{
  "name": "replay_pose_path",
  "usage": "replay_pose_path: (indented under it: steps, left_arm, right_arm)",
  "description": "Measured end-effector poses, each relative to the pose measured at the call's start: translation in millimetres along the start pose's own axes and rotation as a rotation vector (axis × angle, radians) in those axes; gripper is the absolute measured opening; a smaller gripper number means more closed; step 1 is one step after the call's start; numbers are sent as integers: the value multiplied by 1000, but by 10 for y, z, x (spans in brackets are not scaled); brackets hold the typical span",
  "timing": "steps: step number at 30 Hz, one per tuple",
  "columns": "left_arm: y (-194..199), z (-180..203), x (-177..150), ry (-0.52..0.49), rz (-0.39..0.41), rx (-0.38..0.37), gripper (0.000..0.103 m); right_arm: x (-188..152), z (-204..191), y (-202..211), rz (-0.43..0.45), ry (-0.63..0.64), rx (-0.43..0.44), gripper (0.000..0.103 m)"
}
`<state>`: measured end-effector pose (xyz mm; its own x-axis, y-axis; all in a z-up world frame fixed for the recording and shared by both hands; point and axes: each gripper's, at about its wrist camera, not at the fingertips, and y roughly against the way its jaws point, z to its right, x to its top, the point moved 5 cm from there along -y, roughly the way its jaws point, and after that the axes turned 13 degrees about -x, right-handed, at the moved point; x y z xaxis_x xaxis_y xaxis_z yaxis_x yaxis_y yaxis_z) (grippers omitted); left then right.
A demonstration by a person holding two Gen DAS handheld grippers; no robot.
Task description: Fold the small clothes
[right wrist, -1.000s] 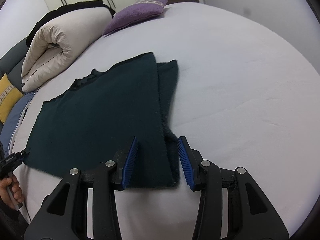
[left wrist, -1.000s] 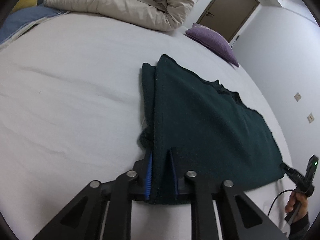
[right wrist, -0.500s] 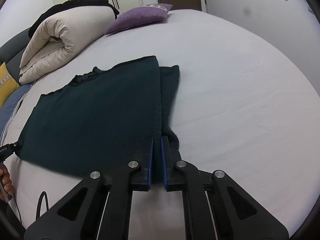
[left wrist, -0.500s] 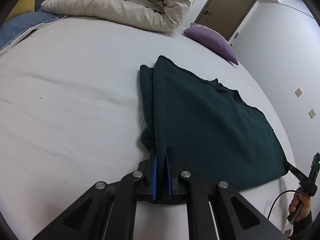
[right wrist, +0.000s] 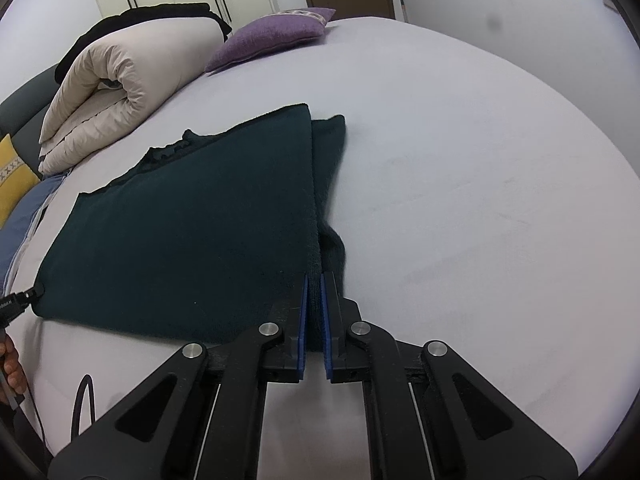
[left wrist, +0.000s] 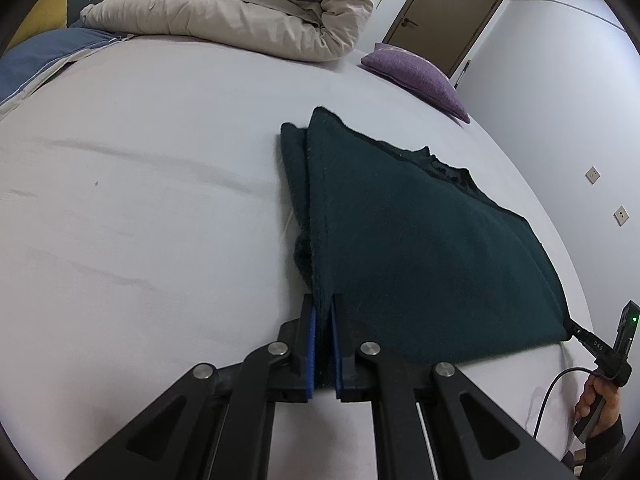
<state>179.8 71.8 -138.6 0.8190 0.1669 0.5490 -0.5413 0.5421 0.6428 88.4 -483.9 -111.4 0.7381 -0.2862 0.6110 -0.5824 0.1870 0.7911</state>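
Left gripper (left wrist: 323, 312) pinches 1 near corner of the dark garment (left wrist: 420, 248) lying flat on the bed (left wrist: 140, 220); right gripper (right wrist: 314, 280) pinches the other, likely readying to fold it away.

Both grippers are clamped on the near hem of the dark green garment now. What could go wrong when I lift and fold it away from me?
1. The left gripper bites only the hem edge of the dark green garment; the thick knit could slip out.
2. The sleeve, folded in beside the right gripper, looks loose and may fall open.
3. Folding far back risks reaching the purple cushion or rolled duvet.
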Motion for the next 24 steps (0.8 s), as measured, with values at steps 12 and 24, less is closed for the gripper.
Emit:
replay_pose_path:
  steps: [12,24]
  left_arm:
    - [14,-109,-129,15,6,-8,8]
    - [32,-126,-212,3,6,5,7]
  right_arm:
    - [-93,37,-61,-20,-2,1,5]
    - [-100,49,-99,-25,-19,4,5]
